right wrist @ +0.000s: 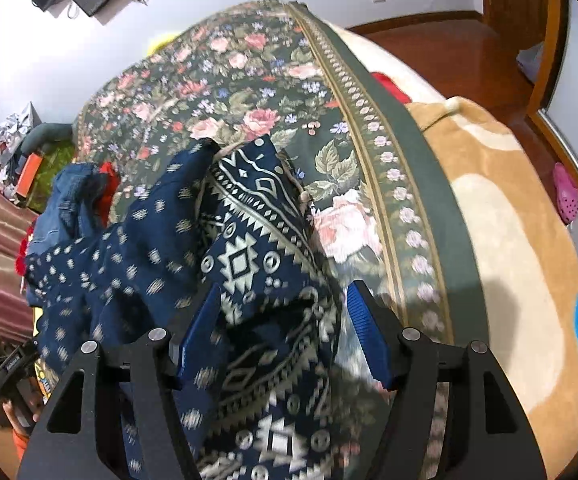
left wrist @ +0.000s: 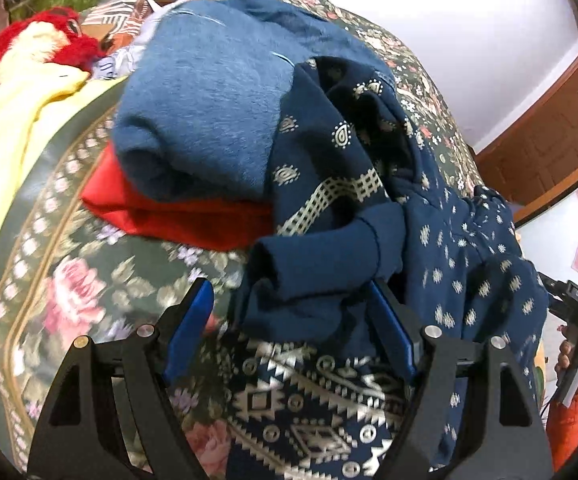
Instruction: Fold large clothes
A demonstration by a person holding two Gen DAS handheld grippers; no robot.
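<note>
L gripper [left wrist: 289, 320] at bottom centre of its view has jaws spread wide, blue pads not pressing anything — a rolled cuff of the navy patterned garment [left wrist: 369, 208] sits between them, w/ the garment heaped from bottom centre up to mid-right over the floral bedspread [left wrist: 73, 280]. R gripper [right wrist: 285, 332] at bottom centre of its view is also parted, garment's bold geometric border draped loosely between the pads — whether the left pad touches cloth can't be told (blurred). Outward: folded blue sweater [left wrist: 209, 100] on red cloth [left wrist: 177, 216] at centre-left of L view, tan blanket [right wrist: 509, 240] at right of R view
</note>
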